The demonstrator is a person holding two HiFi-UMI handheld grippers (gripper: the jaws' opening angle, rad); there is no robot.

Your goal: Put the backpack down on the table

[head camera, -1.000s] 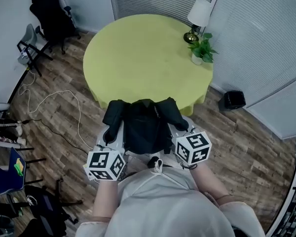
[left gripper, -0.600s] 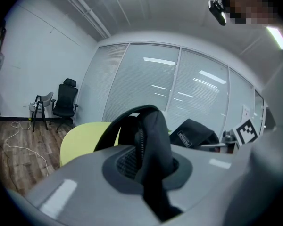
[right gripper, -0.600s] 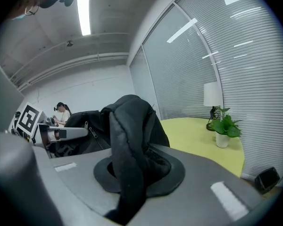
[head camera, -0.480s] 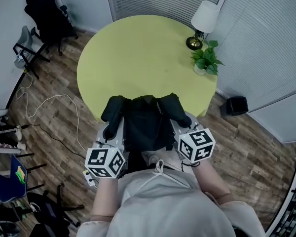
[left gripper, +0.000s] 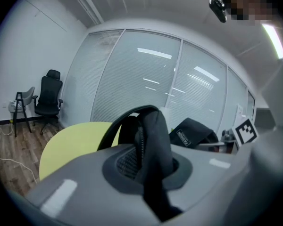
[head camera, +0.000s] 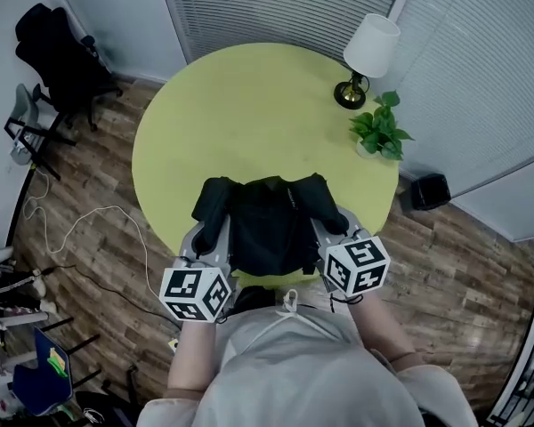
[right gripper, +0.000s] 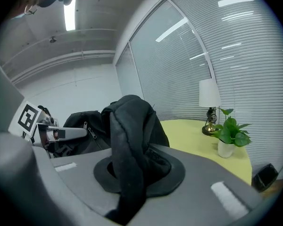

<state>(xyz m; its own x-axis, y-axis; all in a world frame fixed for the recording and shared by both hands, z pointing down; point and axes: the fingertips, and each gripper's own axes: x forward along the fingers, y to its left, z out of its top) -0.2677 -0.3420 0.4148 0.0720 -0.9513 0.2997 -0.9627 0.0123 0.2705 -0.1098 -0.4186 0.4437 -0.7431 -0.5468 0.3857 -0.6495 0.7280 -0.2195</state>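
The head view looks steeply down on the table [head camera: 249, 105]; both gripper views face across it from its near edge.

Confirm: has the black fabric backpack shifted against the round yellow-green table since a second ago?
Yes. The black backpack has moved forward, from the near edge of the yellow-green table to over its top.

A round yellow-green table [head camera: 249, 123] stands on a wood-plank floor [head camera: 98, 203]. At its far right edge stand a lamp [head camera: 370, 47] and a potted plant [head camera: 380, 133]

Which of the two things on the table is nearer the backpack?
The plant, leafy green in a white pot; the white-shaded lamp stands beyond it, farther from the backpack.
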